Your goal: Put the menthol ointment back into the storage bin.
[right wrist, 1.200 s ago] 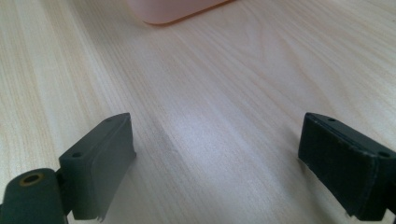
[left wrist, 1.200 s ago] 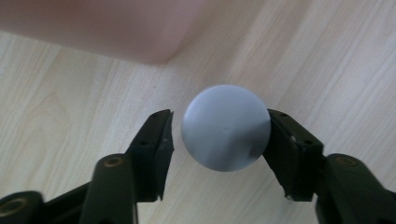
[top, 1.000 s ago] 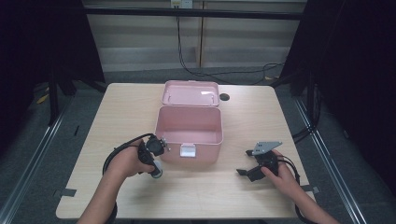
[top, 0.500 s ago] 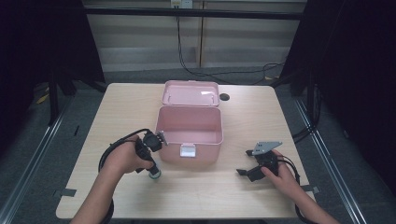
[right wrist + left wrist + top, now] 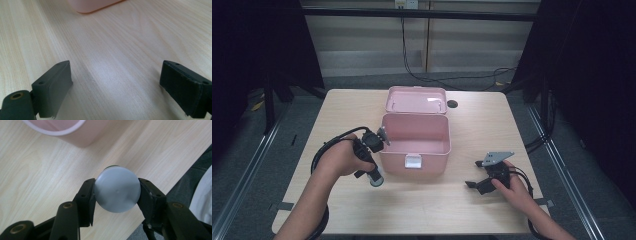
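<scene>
A pink box (image 5: 414, 145) sits in the middle of the counter (image 5: 472, 210), its lid (image 5: 416, 100) thrown fully open and lying back flat behind it on the far side. The box is rectangular with rounded corners, a pale latch on its front wall, and its inside looks bare. Just beside its front-left corner, a small dark cylinder with a pale grey rounded cap (image 5: 117, 189) is clamped between the jaws of the left hand-held gripper (image 5: 116, 195), the cap end pointing down toward the counter's near edge.
</scene>
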`<state>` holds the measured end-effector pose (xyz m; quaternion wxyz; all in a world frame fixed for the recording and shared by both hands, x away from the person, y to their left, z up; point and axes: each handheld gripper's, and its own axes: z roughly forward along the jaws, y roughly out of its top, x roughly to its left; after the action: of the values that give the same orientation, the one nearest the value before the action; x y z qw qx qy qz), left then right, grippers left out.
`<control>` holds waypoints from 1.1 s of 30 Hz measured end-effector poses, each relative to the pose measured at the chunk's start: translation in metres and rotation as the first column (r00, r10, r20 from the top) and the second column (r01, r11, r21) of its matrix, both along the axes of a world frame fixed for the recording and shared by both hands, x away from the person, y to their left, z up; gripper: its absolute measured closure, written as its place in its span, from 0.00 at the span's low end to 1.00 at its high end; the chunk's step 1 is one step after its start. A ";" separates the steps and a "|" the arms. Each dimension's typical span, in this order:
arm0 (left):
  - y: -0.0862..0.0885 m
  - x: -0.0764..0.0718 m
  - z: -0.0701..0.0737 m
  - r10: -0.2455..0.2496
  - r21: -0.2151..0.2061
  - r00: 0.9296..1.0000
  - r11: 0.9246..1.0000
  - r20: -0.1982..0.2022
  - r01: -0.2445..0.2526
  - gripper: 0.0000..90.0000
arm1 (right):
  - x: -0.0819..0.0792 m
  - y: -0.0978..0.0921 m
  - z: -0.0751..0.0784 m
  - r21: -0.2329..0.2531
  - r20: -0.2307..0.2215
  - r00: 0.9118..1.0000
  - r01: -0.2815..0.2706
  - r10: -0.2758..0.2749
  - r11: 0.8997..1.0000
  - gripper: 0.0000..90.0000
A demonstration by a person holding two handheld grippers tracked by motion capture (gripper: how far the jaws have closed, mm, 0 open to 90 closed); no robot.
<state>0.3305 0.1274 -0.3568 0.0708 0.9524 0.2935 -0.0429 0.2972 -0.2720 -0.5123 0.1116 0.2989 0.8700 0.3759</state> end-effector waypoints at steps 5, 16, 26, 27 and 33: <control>-0.002 0.002 0.019 0.013 -0.008 1.000 1.000 0.005 -0.013 0.56 | 0.000 0.000 0.000 0.000 0.000 1.000 0.001 -0.001 1.000 0.11; -0.013 0.011 0.042 0.044 -0.002 0.999 0.999 -0.009 -0.044 0.56 | 0.000 0.000 0.000 -0.001 -0.001 1.000 0.000 0.000 1.000 0.11; -0.027 0.025 0.060 0.088 0.009 0.996 0.996 -0.022 -0.088 0.56 | 0.000 0.000 0.000 -0.001 -0.002 1.000 0.001 -0.001 1.000 0.11; -0.029 0.026 0.062 0.092 0.009 0.996 0.996 -0.018 -0.092 0.56 | 0.000 0.000 0.000 -0.001 -0.002 1.000 0.001 -0.001 1.000 0.11; -0.040 0.035 0.073 0.121 0.006 0.993 0.993 -0.014 -0.121 0.56 | 0.000 0.000 0.000 -0.001 -0.002 1.000 0.001 -0.001 1.000 0.11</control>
<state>0.3654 0.0874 -0.2833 0.0686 0.9327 0.3512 -0.0448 0.2971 -0.2721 -0.5122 0.1111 0.2995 0.8702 0.3750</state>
